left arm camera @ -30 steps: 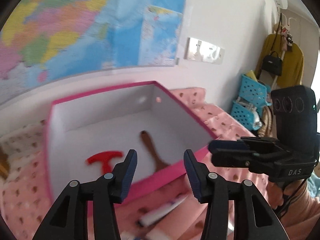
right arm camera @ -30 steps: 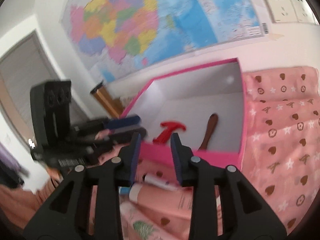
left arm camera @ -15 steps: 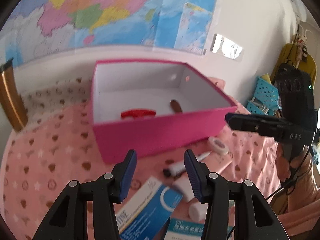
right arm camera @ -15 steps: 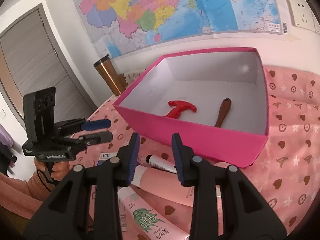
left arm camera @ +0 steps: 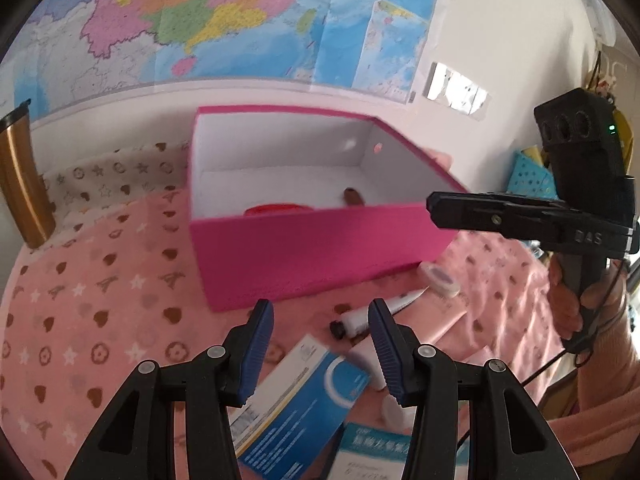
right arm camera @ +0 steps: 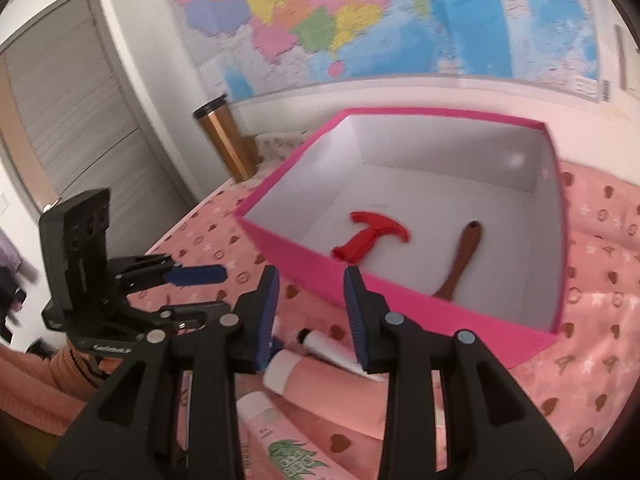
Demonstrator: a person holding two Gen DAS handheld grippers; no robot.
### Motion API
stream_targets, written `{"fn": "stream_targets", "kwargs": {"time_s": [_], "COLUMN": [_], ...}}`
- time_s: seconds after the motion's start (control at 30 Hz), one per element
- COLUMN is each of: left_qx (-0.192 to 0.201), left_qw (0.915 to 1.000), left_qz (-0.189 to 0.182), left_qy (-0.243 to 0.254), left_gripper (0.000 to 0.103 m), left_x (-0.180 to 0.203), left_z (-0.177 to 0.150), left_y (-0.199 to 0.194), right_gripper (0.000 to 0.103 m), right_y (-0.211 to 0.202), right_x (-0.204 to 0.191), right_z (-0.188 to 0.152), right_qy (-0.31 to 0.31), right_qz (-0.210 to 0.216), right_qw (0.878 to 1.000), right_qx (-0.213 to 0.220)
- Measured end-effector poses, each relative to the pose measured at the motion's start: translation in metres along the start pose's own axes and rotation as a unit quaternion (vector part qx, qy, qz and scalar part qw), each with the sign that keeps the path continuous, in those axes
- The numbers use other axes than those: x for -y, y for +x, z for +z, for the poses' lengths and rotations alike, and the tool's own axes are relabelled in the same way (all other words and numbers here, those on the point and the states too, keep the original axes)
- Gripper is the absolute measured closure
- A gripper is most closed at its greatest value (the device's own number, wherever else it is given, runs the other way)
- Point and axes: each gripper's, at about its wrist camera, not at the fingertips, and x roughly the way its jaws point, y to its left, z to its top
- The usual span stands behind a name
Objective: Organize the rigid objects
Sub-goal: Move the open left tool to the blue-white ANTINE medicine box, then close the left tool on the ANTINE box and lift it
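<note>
A gold metal tumbler (left arm camera: 22,176) stands far left on the pink heart-print blanket (left arm camera: 100,280), clear of the work. The left gripper (left arm camera: 320,344) hovers, jaws apart and empty, over a blue-and-white carton (left arm camera: 304,396) and a small white tube (left arm camera: 360,322), probably the next things to gather. Behind them sits the open pink cardboard box (left arm camera: 312,248), already holding a red T-shaped plastic piece (right arm camera: 370,240) and a brown wooden-handled tool (right arm camera: 460,266), its head hidden by the wall. The right gripper (right arm camera: 310,308), also apart and empty, waits nearby.
</note>
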Motion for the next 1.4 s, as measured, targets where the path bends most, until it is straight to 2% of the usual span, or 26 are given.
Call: {"fn": "stream_targets", "kwargs": {"time_s": [0.2, 0.3, 0.5, 0.7, 0.9, 1.0, 1.4], "left_qx": [-0.035, -0.049, -0.057, -0.069, -0.086, -0.087, -0.081], "left_qw": [0.9988, 0.9971, 0.9947, 0.993, 0.9914, 0.9913, 0.9905], "left_qz": [0.022, 0.031, 0.039, 0.041, 0.015, 0.005, 0.009], "left_qy": [-0.028, -0.05, -0.076, -0.087, -0.097, -0.098, -0.11], "left_gripper": [0.053, 0.053, 0.052, 0.047, 0.049, 0.059, 0.059], "left_x": [-0.017, -0.024, -0.031, -0.033, -0.03, -0.027, -0.032], "left_z": [-0.026, -0.041, -0.058, -0.071, -0.08, -0.08, -0.066], "left_y": [0.001, -0.001, -0.011, -0.019, -0.013, -0.01, -0.009], "right_gripper": [0.068, 0.067, 0.061, 0.06, 0.059, 0.059, 0.059], "right_y": [0.029, 0.053, 0.085, 0.102, 0.11, 0.114, 0.092], "right_x": [-0.013, -0.019, -0.034, -0.032, -0.031, -0.033, -0.035], "right_z": [-0.023, -0.034, -0.045, -0.039, -0.042, -0.044, -0.042], "right_qy": [-0.011, -0.012, -0.038, -0.044, -0.041, -0.036, -0.024], "right_qz": [0.03, 0.042, 0.05, 0.044, 0.049, 0.054, 0.051], "right_qw": [0.998, 0.995, 0.989, 0.987, 0.984, 0.985, 0.99], "right_qx": [-0.052, -0.091, -0.134, -0.152, -0.164, -0.162, -0.129]}}
